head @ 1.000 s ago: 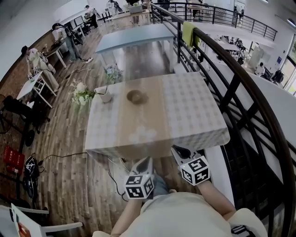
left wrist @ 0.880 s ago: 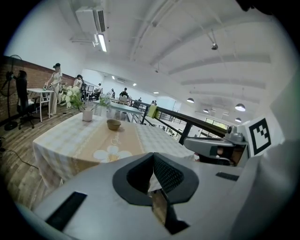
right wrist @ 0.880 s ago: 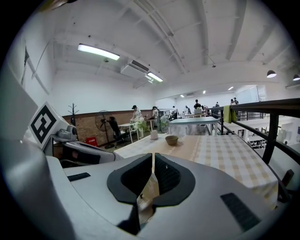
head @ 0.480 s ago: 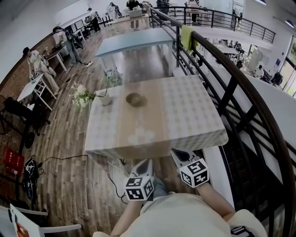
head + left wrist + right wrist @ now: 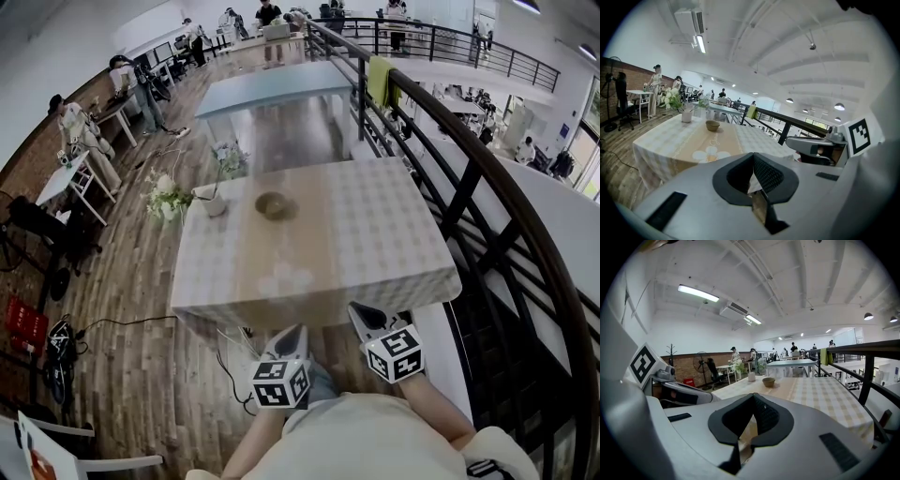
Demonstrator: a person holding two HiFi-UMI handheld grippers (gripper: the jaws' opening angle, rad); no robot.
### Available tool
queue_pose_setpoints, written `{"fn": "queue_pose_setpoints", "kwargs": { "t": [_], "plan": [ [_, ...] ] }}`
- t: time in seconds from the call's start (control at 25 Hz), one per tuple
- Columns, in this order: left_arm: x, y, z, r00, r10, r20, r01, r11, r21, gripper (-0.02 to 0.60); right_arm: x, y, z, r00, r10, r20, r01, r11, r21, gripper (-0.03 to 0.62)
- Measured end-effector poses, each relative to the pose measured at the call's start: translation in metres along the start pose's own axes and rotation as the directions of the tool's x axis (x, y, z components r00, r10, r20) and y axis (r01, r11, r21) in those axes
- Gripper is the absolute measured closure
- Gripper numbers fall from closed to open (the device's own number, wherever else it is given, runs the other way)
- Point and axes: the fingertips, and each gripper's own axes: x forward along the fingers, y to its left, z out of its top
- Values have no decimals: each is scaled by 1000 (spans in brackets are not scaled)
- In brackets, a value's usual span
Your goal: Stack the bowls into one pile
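Across the table (image 5: 375,234), the bowl (image 5: 275,204) sits well beyond left gripper (image 5: 295,331) and right gripper (image 5: 357,308), fingers (image 5: 767,176) pressed together.

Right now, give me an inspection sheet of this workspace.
Surface: table with checked cloth and beige runner.
Job's things: bowl on the runner; whether it is a pile, cannot tell.
Clutter: vase with flowers at the far left corner.
Grippers: left tongs shut, empty; right tongs just closed, empty; both short of the table.
Cables: cable on the floor at left.
Surroundings: railing at right, blue table beyond, people far off.
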Motion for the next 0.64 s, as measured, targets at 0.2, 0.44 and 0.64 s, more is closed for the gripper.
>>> {"fn": "queue_pose_setpoints", "kwargs": {
  "t": [0.2,0.44,0.64],
  "plan": [
    [2,-2,1,1000,-2,2,2,1000,2,578,-2,-2,1,1000,-3,6,3,1000,-2,594],
    [1,-3,2,1000,-5,0,5,1000,9,578,0,1,0,1000,10,-1,-10,1000,-4,594],
    [2,-5,1,1000,-5,1,5,1000,7,578,0,1,0,1000,14,2,-14,1000,-14,594]
  ]
}}
